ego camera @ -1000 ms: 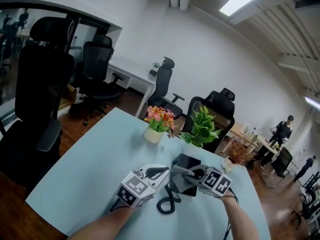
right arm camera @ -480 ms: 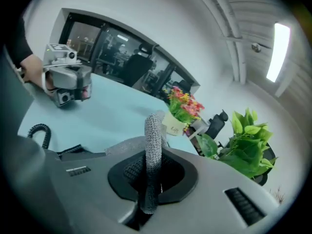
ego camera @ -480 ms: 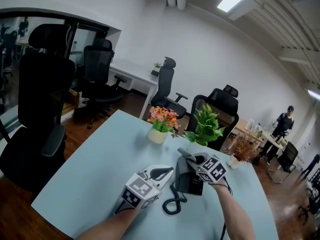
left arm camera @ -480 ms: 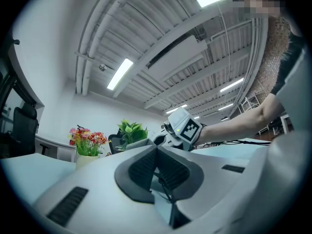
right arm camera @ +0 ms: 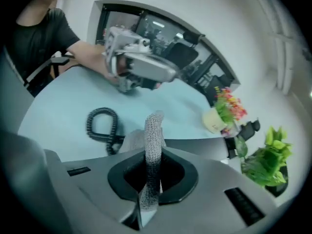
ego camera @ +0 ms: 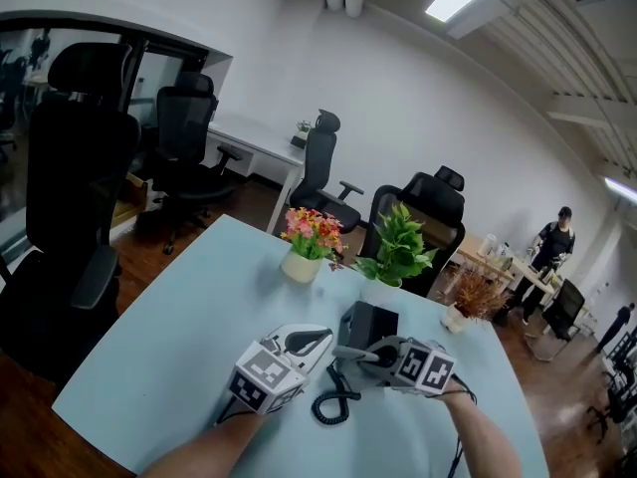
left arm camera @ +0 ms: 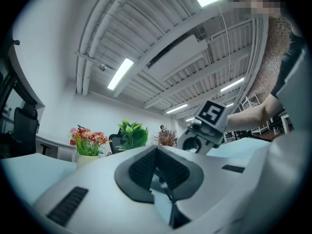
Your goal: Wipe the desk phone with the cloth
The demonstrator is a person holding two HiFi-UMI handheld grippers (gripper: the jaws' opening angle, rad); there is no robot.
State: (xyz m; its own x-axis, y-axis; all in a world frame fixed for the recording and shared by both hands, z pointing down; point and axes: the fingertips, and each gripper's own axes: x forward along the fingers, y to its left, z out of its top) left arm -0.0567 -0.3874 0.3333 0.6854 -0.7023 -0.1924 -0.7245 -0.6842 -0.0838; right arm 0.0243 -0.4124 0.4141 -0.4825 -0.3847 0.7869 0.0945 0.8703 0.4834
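Wiping step, judged midway: right claw (right arm camera: 150,178) clamped on grey cloth (right arm camera: 154,130) above desk phone (ego camera: 366,322), left claw (left arm camera: 163,182) closed, empty, beside phone; next: drag cloth across phone

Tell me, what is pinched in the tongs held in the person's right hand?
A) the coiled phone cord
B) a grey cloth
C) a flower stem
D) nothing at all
B: in the right gripper view the grey cloth stands clamped between the shut tongs of the right gripper, while the coiled cord lies apart from them on the table.
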